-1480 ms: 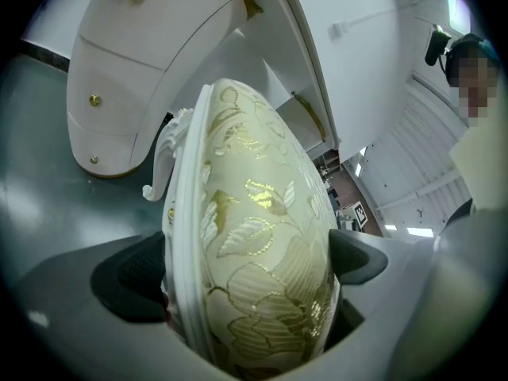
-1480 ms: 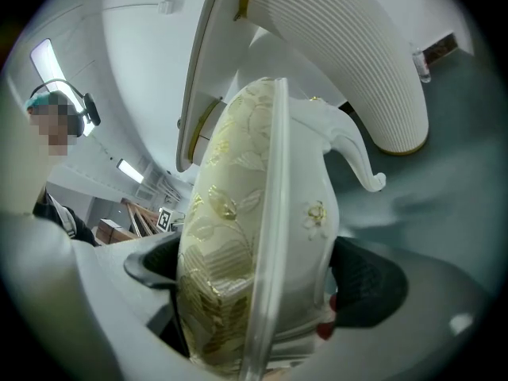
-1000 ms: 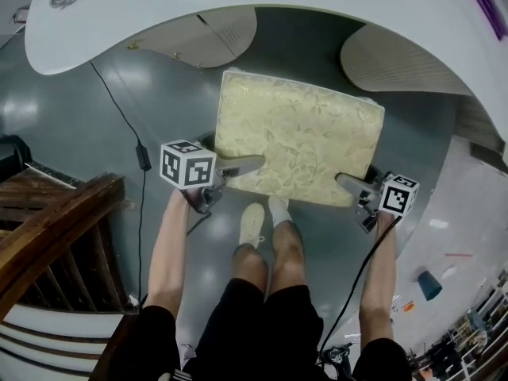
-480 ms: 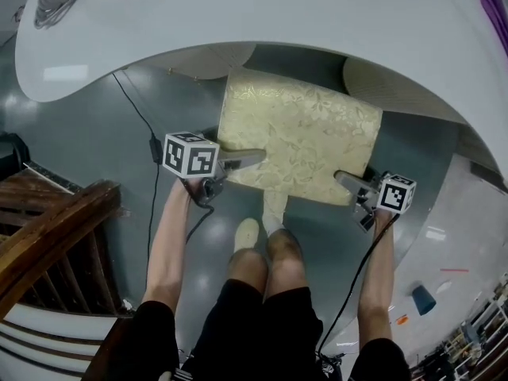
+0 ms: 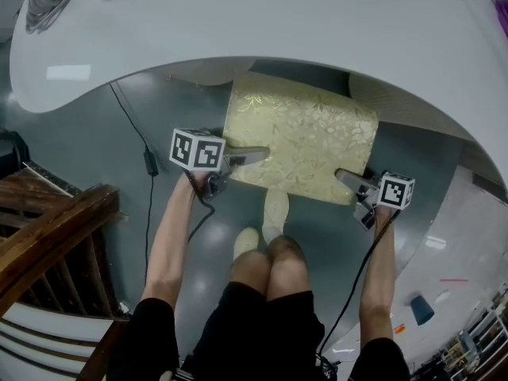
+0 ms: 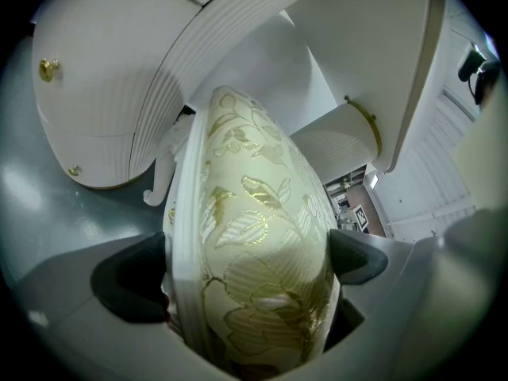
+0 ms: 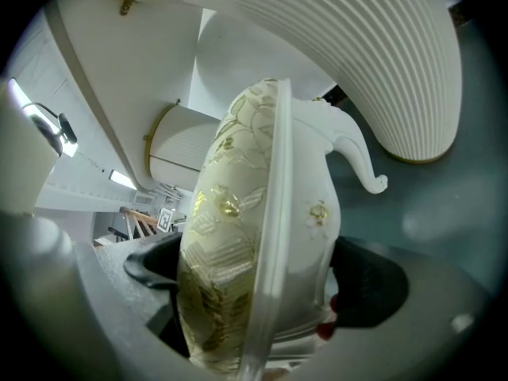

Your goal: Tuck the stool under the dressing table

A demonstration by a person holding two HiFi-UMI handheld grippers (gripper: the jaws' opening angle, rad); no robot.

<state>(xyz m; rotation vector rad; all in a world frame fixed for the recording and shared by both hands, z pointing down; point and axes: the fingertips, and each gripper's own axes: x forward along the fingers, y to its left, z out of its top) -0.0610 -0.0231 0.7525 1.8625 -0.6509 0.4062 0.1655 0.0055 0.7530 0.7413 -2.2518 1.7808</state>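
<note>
The stool [image 5: 305,137] has a pale gold leaf-patterned cushion on a white frame; its far edge lies under the curved white top of the dressing table [image 5: 262,30]. My left gripper [image 5: 252,155] is shut on the stool's near left corner, cushion [image 6: 262,244] squeezed between the jaws. On the near right corner my right gripper [image 5: 349,182] is shut too, pinching cushion and white frame [image 7: 262,292]. A curled white stool leg [image 7: 361,161] shows in the right gripper view.
Ribbed white drawer pedestals [image 5: 202,71] [image 5: 397,101] flank the knee gap. A black cable [image 5: 147,161] trails over the grey floor at left. A dark wooden stair rail [image 5: 48,228] stands at near left. The person's legs and white shoes [image 5: 262,221] are just behind the stool.
The stool has slid forward, from standing in front of the table to having its far edge beneath the top. Both grippers kept their hold and moved with it; the person stepped forward.
</note>
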